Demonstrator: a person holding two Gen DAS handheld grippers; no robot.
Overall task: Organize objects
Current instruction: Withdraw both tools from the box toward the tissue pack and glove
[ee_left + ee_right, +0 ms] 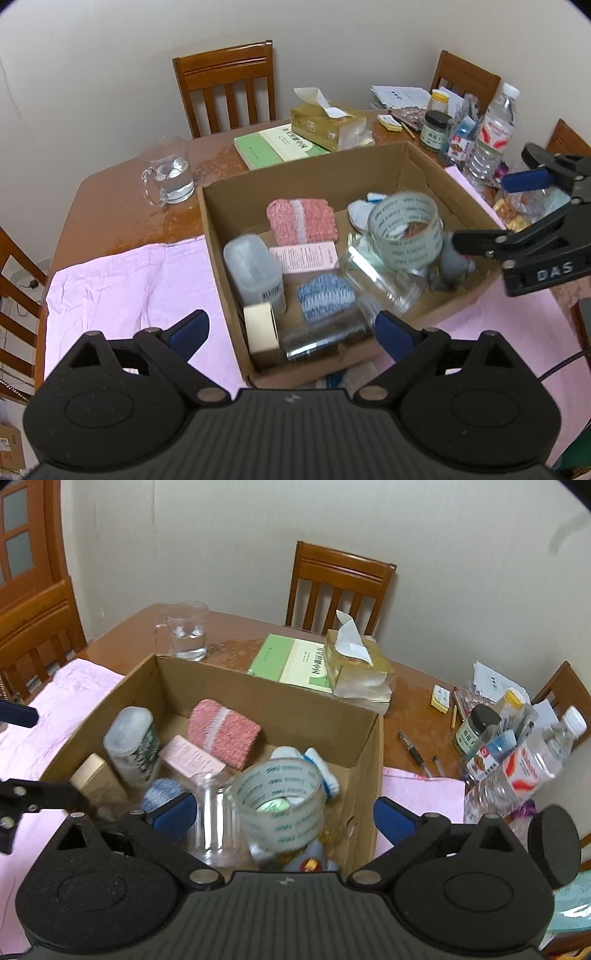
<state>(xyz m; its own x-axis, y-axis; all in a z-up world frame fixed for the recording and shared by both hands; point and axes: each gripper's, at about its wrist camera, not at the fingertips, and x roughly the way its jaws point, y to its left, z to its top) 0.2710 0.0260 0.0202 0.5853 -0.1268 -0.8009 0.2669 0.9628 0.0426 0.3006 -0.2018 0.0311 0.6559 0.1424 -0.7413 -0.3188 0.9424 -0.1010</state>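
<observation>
Your right gripper (284,819) stands with its blue-padded jaws spread wide and gripping nothing; the roll of clear packing tape printed with green lettering (282,805) sits between them in the right wrist view, blurred, touching neither pad, above the near right part of the open brown cardboard box (266,698). In the left wrist view the same tape roll (406,230) lies just beyond the tip of the right gripper's black lower finger (480,240), over the box's right side; whether it rests on the contents below cannot be told. The lettering on the tape is too smeared to read. Your left gripper (291,334) is likewise wide open and empty, poised over the near edge of the box (229,266). Inside the box lie a pink knitted cloth with a white stripe (301,221), a translucent plastic container with a barcode label (255,269), a pink printed carton (304,256), a blue-and-white knitted ball (325,295) and a clear ribbed glass (216,823). The right gripper's body carries the white letters "DAS" (554,275). Beyond the box's far edge a yellow tissue box (354,672) rests on a green-covered book (291,661) with Chinese print, not legible. The box stands on a pink cloth (125,284) spread over the brown wooden table (110,199).
</observation>
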